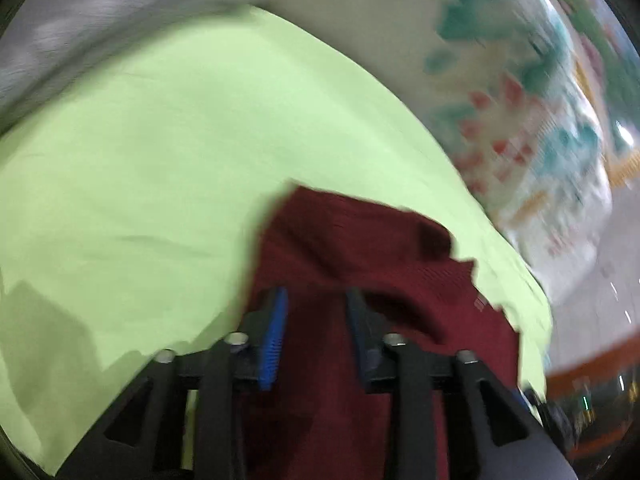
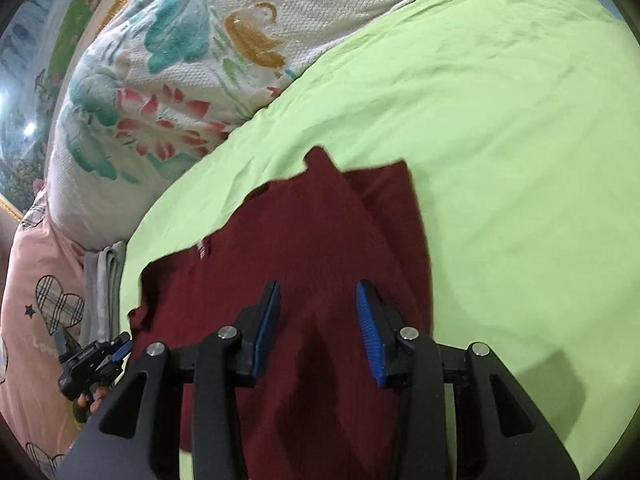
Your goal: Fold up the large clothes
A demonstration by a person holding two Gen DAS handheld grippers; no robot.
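Note:
A dark red garment (image 1: 360,248) lies partly folded on a light green bed sheet (image 1: 160,140). My left gripper (image 1: 317,292) hovers over its near part. The blue pads stand apart, with only the cloth below showing in the gap. In the right wrist view the same red garment (image 2: 312,220) stretches away from me, a small label near its left edge. My right gripper (image 2: 318,285) is open above its middle and holds nothing. The left gripper (image 2: 96,360) shows at the garment's lower left corner, in a person's hand.
A thick white quilt with teal and red flowers (image 2: 180,60) is heaped along the sheet's far left edge. A pink pillow with plaid hearts (image 2: 36,280) and a folded grey cloth (image 2: 102,280) lie beside it. Grey fabric (image 1: 80,20) sits at the left wrist view's upper left.

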